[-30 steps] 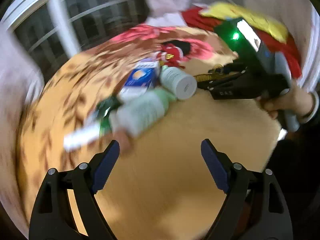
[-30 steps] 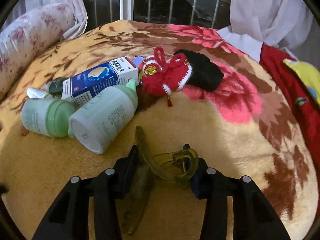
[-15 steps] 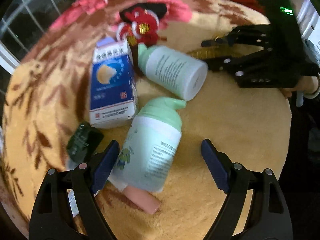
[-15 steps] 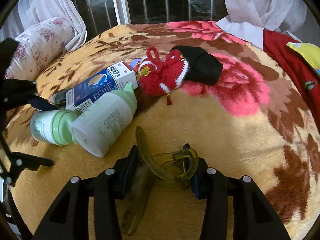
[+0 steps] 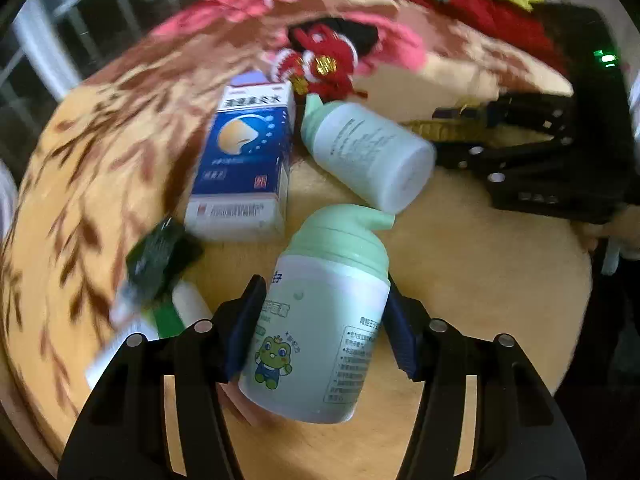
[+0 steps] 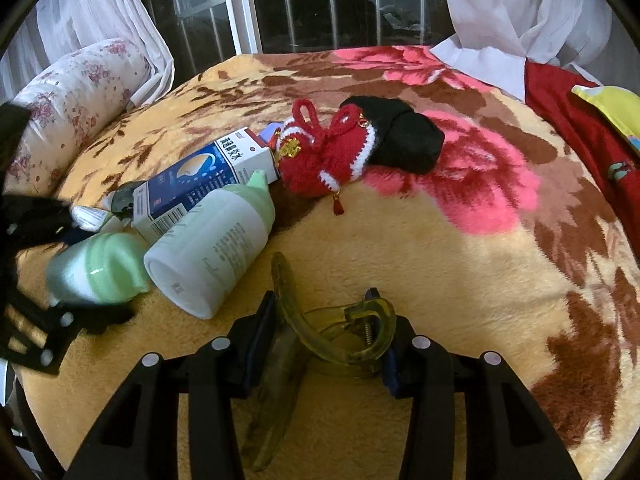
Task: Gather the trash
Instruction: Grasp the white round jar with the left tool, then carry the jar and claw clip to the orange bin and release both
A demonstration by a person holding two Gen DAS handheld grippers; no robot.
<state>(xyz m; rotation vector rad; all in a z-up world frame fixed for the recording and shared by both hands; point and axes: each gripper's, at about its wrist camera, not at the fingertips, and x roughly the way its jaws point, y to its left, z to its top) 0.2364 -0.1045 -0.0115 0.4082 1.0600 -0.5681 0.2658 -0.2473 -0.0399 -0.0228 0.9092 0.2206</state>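
1. My left gripper (image 5: 322,320) has just been closing, and its blue pads (image 5: 244,324) now sit on both sides of the pump bottle with the frog picture (image 5: 320,332). The bottle is between my jaws and the pads touch its white body.
2. This bottle has a light green pump top that points away from me, toward the other things.
3. Just beyond its top lies a second white bottle with a green cap (image 5: 360,152), on its side, its flat bottom turned to the right.
4. To the left of that bottle lies a blue and white carton (image 5: 244,164), close beside it.
5. Beyond the carton and the bottle I see a red knitted pouch (image 6: 324,156) and a black fabric item (image 6: 400,136) that touches it.
6. Left of my left gripper there is a dark green wrapper (image 5: 160,256) and a white tube (image 5: 192,304); they are blurred.
7. My right gripper (image 6: 320,344) is clamped on a yellow-green transparent hair clip (image 6: 344,332), which stands between its jaws.
8. Everything rests on a flowered blanket (image 6: 460,288) in yellow, brown and pink.
9. Far left of my right gripper lies a flowered pillow (image 6: 76,92), under a white curtain (image 6: 108,12).
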